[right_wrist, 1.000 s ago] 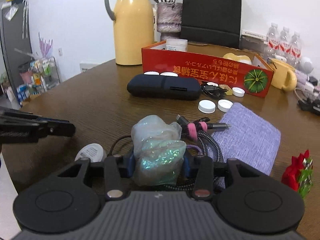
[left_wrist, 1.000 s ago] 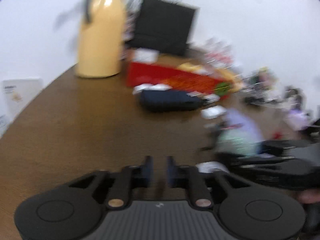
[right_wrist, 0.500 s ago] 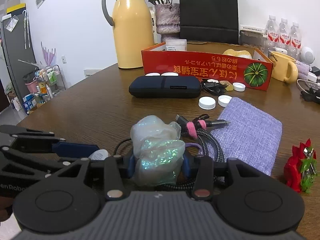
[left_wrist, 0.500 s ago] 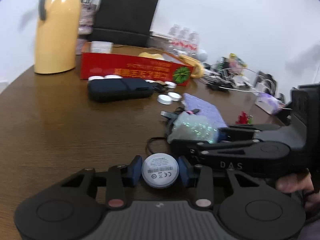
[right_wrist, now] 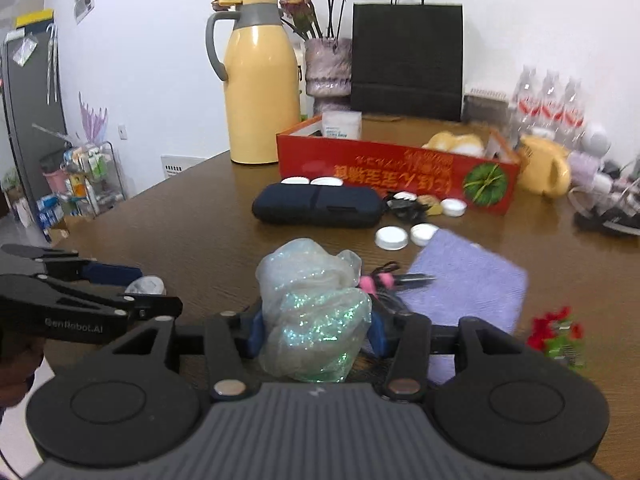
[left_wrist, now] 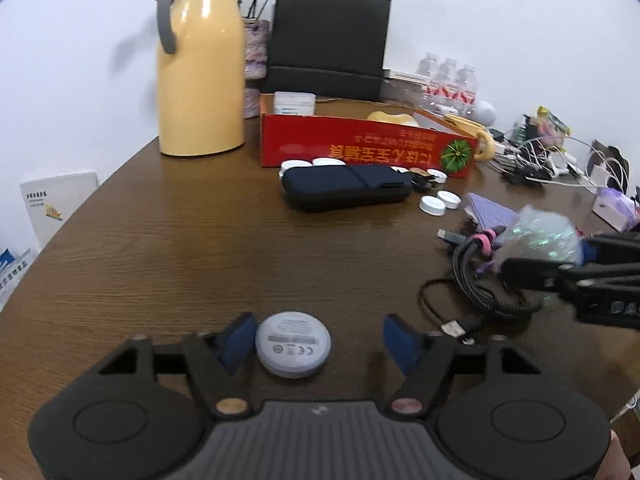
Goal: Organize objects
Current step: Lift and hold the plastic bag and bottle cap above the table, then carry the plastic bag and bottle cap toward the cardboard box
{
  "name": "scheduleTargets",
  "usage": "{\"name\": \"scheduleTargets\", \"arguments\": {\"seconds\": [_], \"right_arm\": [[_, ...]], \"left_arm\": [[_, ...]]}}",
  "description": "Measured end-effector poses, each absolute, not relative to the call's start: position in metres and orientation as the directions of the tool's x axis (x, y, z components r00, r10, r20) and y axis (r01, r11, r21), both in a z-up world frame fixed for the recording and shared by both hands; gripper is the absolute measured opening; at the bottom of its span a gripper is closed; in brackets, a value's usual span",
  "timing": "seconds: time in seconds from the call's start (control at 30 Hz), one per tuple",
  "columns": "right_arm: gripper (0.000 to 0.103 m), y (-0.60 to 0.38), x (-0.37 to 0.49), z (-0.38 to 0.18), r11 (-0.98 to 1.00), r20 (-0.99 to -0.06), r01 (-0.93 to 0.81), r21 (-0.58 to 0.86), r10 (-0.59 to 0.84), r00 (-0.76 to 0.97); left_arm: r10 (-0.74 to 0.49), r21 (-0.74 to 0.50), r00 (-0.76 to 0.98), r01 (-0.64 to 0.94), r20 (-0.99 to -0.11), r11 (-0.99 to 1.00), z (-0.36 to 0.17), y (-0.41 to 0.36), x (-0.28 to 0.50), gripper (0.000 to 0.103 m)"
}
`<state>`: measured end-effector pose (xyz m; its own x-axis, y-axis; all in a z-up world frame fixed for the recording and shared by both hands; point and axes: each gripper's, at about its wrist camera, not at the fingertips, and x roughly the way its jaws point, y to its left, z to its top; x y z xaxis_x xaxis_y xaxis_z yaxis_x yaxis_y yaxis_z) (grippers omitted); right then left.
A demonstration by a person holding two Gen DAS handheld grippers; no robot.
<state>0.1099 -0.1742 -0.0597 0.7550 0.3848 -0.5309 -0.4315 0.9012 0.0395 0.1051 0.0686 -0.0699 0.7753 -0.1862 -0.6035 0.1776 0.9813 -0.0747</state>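
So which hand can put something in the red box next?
Right. Its tongs already grip the crinkly glittery plastic bag; the left tongs are opening, not gripping the round white disc.

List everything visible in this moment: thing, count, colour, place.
thermos: 1, yellow, back left of table
paper bag: 1, black, against wall
box: 1, red, mid-table
case: 1, dark blue, before box
cloth: 1, purple, right
disc: 1, white, between left gripper's pads, right pad clear
glitter bag: 1, clear, in right gripper
left gripper: jaws opening
right gripper: jaws opening, bag between
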Motion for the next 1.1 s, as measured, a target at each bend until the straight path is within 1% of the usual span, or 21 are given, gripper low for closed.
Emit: {"name": "scheduleTargets", "arguments": {"seconds": [0.03, 0.1, 0.13, 0.2, 0.27, 0.33, 0.4, 0.47, 0.53, 0.57, 0.6, 0.63, 0.7, 0.73, 0.77, 0.8, 0.83, 0.87, 1.0, 1.03, 1.1], "right_arm": [[0.051, -0.177, 0.106, -0.059, 0.902, -0.533, -0.43, 0.032, 0.379, 0.756], [0.064, -0.183, 0.101, -0.061, 0.909, -0.539, -0.417, 0.022, 0.362, 0.761], [0.079, -0.185, 0.1, -0.063, 0.914, -0.542, -0.405, 0.016, 0.349, 0.765], [0.077, -0.188, 0.098, -0.065, 0.924, -0.545, -0.383, 0.007, 0.324, 0.773], [0.076, -0.192, 0.097, -0.065, 0.927, -0.542, -0.374, 0.02, 0.325, 0.775], [0.076, -0.196, 0.094, -0.063, 0.927, -0.531, -0.374, 0.024, 0.328, 0.781], [0.066, -0.199, 0.094, -0.065, 0.923, -0.544, -0.383, 0.024, 0.334, 0.77], [0.033, -0.202, 0.095, -0.068, 0.918, -0.57, -0.393, 0.047, 0.348, 0.744], [0.024, -0.207, 0.094, -0.071, 0.917, -0.587, -0.391, 0.074, 0.357, 0.726], [0.01, -0.21, 0.092, -0.072, 0.917, -0.587, -0.391, 0.079, 0.36, 0.725], [0.007, -0.214, 0.092, -0.073, 0.92, -0.585, -0.382, 0.086, 0.357, 0.728], [0.007, -0.217, 0.092, -0.075, 0.926, -0.583, -0.364, 0.094, 0.348, 0.734], [0.012, -0.225, 0.092, -0.073, 0.935, -0.571, -0.337, 0.11, 0.337, 0.748], [0.025, -0.228, 0.091, -0.07, 0.939, -0.565, -0.326, 0.111, 0.329, 0.757], [0.05, -0.23, 0.089, -0.064, 0.938, -0.559, -0.329, 0.109, 0.331, 0.76], [0.062, -0.234, 0.085, -0.057, 0.933, -0.543, -0.343, 0.107, 0.344, 0.766], [0.077, -0.237, 0.079, -0.05, 0.929, -0.531, -0.357, 0.099, 0.353, 0.771], [0.081, -0.241, 0.072, -0.042, 0.923, -0.524, -0.375, 0.086, 0.362, 0.771], [0.081, -0.247, 0.05, -0.03, 0.888, -0.597, -0.456, 0.054, 0.395, 0.699], [0.079, -0.246, 0.047, -0.032, 0.881, -0.619, -0.471, 0.053, 0.399, 0.676], [0.07, -0.243, 0.043, -0.041, 0.869, -0.658, -0.49, 0.07, 0.409, 0.632]], "left_arm": [[-0.185, -0.071, 0.778, 0.179, -0.6, 0.981, -0.071, 0.069, 0.105, 0.071], [-0.168, -0.068, 0.785, 0.159, -0.596, 0.985, -0.073, 0.071, 0.106, 0.071], [-0.164, -0.075, 0.787, 0.149, -0.595, 0.986, -0.073, 0.073, 0.108, 0.069], [-0.171, -0.086, 0.782, 0.15, -0.6, 0.985, -0.071, 0.075, 0.109, 0.065], [-0.176, -0.082, 0.774, 0.159, -0.608, 0.984, -0.069, 0.077, 0.108, 0.055], [-0.18, -0.084, 0.773, 0.163, -0.609, 0.983, -0.068, 0.079, 0.106, 0.054], [-0.163, -0.071, 0.781, 0.151, -0.602, 0.986, -0.069, 0.079, 0.104, 0.04], [-0.162, -0.064, 0.781, 0.154, -0.603, 0.986, -0.069, 0.077, 0.102, 0.038], [-0.186, -0.089, 0.774, 0.165, -0.605, 0.982, -0.067, 0.076, 0.102, 0.038], [-0.188, -0.095, 0.775, 0.165, -0.603, 0.982, -0.067, 0.075, 0.103, 0.038], [-0.189, -0.095, 0.78, 0.165, -0.597, 0.982, -0.065, 0.074, 0.104, 0.038], [-0.19, -0.093, 0.783, 0.168, -0.592, 0.981, -0.064, 0.072, 0.106, 0.038], [-0.187, -0.09, 0.783, 0.167, -0.593, 0.982, -0.062, 0.068, 0.112, 0.038], [-0.184, -0.086, 0.782, 0.165, -0.595, 0.982, -0.061, 0.066, 0.114, 0.038], [-0.185, -0.083, 0.782, 0.169, -0.595, 0.982, -0.06, 0.065, 0.116, 0.038], [-0.19, -0.082, 0.783, 0.175, -0.592, 0.981, -0.058, 0.064, 0.116, 0.038], [-0.192, -0.082, 0.784, 0.178, -0.59, 0.981, -0.057, 0.063, 0.116, 0.038], [-0.194, -0.081, 0.784, 0.182, -0.589, 0.98, -0.056, 0.063, 0.115, 0.038], [-0.21, -0.092, 0.783, 0.194, -0.586, 0.977, -0.051, 0.061, 0.107, 0.038], [-0.215, -0.096, 0.783, 0.196, -0.584, 0.976, -0.05, 0.061, 0.105, 0.038], [-0.224, -0.102, 0.78, 0.204, -0.584, 0.974, -0.051, 0.059, 0.101, 0.038]]}}
